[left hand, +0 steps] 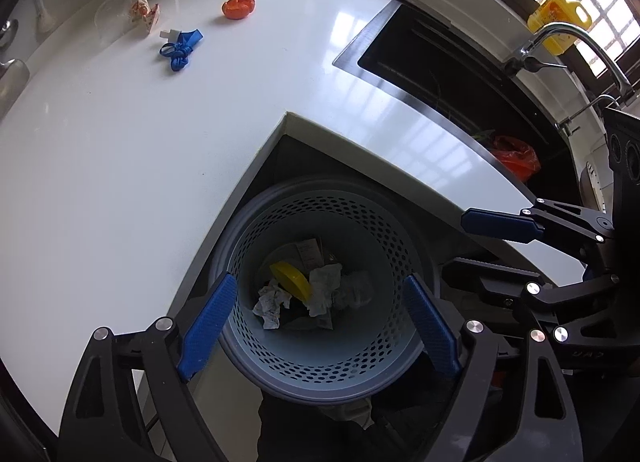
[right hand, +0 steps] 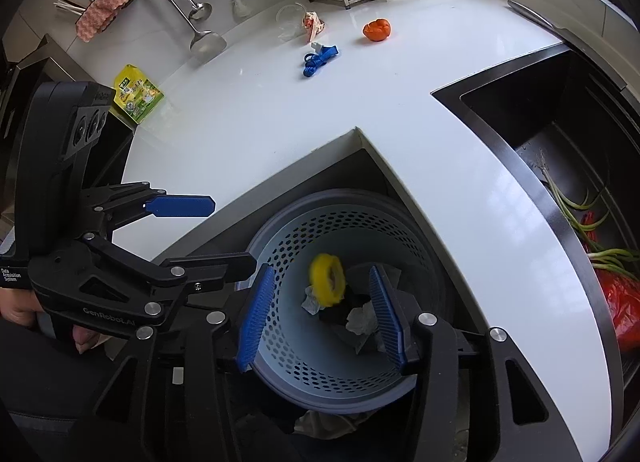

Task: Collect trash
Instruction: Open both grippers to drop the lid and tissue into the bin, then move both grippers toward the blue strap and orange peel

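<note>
A pale blue perforated bin stands on the floor in the notch of the white counter. It holds crumpled paper. My left gripper hangs open over the bin with nothing between its blue pads. Beside it my right gripper is open too. A yellow lid shows blurred between the right pads, touching neither, over the bin's inside.
On the counter lie an orange lump, a blue cord, a patterned wrapper, a clear cup and a green packet. The dark sink holds a red bag and green stalks.
</note>
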Available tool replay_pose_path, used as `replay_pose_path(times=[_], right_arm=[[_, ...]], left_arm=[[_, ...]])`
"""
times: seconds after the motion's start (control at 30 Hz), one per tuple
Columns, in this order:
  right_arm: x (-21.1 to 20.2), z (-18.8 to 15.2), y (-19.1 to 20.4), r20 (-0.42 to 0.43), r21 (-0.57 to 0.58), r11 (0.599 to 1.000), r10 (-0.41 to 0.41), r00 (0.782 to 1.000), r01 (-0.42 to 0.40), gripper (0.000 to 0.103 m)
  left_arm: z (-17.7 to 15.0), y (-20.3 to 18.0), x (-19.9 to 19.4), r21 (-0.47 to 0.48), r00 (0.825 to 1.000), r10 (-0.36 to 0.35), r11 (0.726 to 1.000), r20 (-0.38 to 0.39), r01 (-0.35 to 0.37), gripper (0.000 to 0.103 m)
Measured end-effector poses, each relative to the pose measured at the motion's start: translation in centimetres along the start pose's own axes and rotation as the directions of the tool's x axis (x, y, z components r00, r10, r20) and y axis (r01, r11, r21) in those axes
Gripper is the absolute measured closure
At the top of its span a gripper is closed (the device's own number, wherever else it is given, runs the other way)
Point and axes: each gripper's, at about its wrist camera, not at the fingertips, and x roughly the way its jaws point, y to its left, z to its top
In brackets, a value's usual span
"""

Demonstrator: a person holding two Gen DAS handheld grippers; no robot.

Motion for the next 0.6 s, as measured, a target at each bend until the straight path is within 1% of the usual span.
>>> replay_pose_path(times=[0.03,0.1,0.2,0.27,0.37,0.6], right_arm=[[0.0,0.1,-0.1,0.003,0.002,1.0,0.0,1.0,0.0,0.052],[0.0,0.4,-0.1,0.007,0.004,1.0,0.0,1.0,0.0,0.052],[-0.3,1.0,-0.2,0.024,-0.001,1.0,0.0,1.0,0.0,0.052],[-0.6,1.9,-0.4,0.041,-0.003,1.0,-0.002,0.999,0.002,0.052],[-0.9,3.4,-0.5,0.07,-0.009,1.0,-0.006,0.998,0.007,0.051],[-0.9,8.1,-0.8,0.137,-0.039,0.999,-0.022,0.99,0.028,0.048]], left_arm=[[0.1,0.0,0.0,-0.004,1.0,0.005,1.0,0.003,-0.005,0.014],[0.3,0.3,-0.1,-0.011,1.0,0.024,1.0,0.012,-0.024,0.011],[0.8,0.9,-0.5,-0.032,0.998,0.048,0.998,0.033,-0.047,0.011],[1.5,1.8,-1.0,-0.06,0.995,0.072,0.996,0.065,-0.068,0.011],[3.0,3.0,-1.5,-0.088,0.991,0.091,0.993,0.093,-0.083,0.011],[7.0,5.5,-2.2,-0.104,0.977,0.156,0.984,0.148,-0.141,0.011]])
